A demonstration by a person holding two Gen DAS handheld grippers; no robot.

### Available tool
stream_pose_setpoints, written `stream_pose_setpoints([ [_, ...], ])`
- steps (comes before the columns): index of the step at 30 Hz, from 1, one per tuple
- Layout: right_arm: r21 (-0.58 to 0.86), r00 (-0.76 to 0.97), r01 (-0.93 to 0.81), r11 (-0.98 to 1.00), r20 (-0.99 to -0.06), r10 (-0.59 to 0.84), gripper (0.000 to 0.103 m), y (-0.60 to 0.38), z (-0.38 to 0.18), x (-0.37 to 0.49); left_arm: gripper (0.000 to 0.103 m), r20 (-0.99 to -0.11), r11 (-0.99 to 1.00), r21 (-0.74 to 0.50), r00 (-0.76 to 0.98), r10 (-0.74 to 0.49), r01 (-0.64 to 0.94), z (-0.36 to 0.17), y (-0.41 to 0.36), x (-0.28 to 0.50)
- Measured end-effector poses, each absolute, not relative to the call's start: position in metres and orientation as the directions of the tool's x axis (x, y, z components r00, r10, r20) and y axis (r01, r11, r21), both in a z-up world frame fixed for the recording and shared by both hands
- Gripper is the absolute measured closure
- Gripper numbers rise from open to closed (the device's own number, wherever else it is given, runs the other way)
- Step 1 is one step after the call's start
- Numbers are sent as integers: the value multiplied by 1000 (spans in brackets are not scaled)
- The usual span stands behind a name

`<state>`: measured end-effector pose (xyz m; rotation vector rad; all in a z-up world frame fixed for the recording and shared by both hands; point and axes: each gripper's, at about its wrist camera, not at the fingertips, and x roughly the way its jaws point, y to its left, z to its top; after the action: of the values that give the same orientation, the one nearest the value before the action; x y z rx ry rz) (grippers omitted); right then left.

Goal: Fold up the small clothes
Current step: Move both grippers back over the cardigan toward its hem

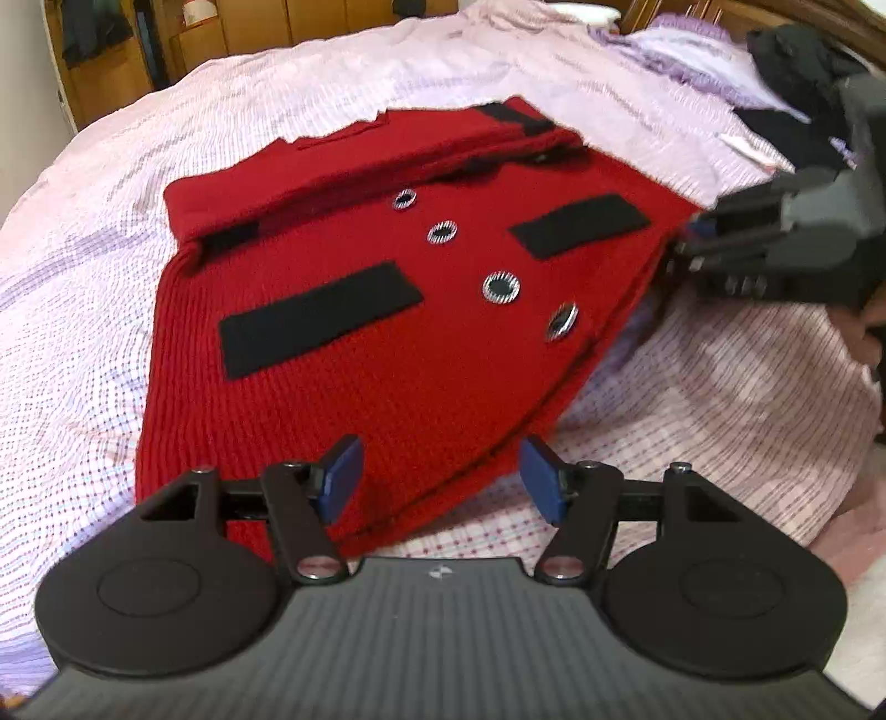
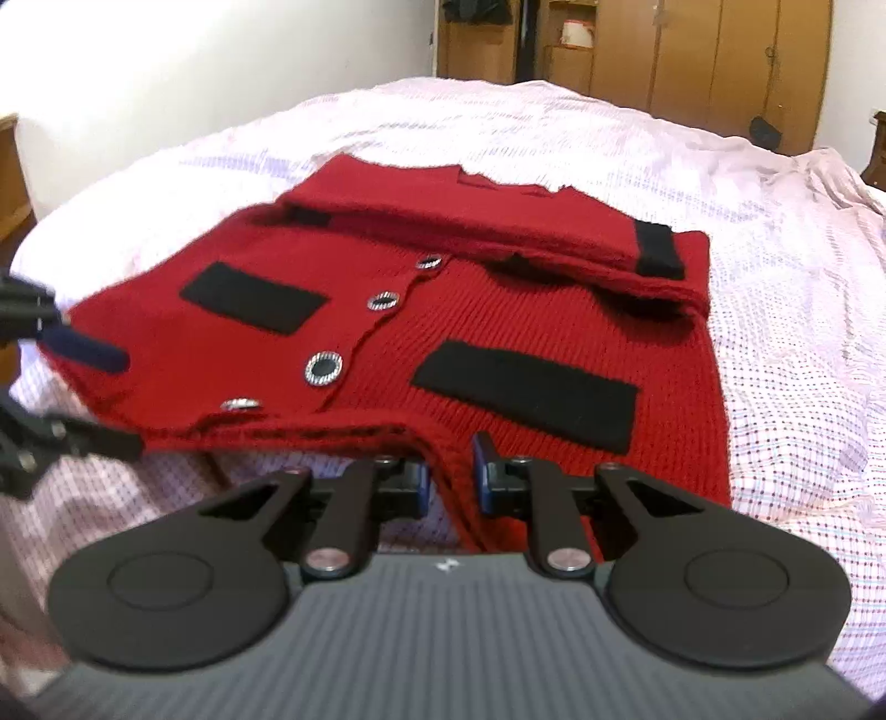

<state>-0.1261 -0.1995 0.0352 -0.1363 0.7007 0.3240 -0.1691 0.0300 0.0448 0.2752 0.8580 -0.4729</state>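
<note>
On the pink checked bed, the right claw pinches the red knitted cardigan's hem; the left claw gapes, pads clear of it.

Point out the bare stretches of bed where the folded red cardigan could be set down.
Free: the pink bedspread between the red cardigan and the bed's edge in the right wrist view, and the stretch beyond its folded sleeves toward the wardrobes. Crowded: the corner with dark clothes and purple fabric, and the hem, where both grippers work.
</note>
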Motion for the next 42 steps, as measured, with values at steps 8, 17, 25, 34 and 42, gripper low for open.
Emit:
stream_pose_setpoints([
  [8,14,732,-314,949,-634,251,85,-205,42,-125,35,-785,876,173,601,-154,450,32,32,-166],
  [17,122,720,-259,958,-637,276,85,-216,46,-115,35,-775,853,150,595,-213,501,33,28,-181],
  [25,82,721,-283,956,-638,269,85,-215,46,-121,35,-721,841,351,692,-37,412,20,30,-167],
  [34,-40,720,-229,973,-679,141,83,-237,31,-147,41,-697,886,302,716,-46,351,18,48,-156],
  [42,-17,735,-187,982,-666,129,84,-249,25,-152,61,-687,907,268,724,-57,325,19,47,-159],
])
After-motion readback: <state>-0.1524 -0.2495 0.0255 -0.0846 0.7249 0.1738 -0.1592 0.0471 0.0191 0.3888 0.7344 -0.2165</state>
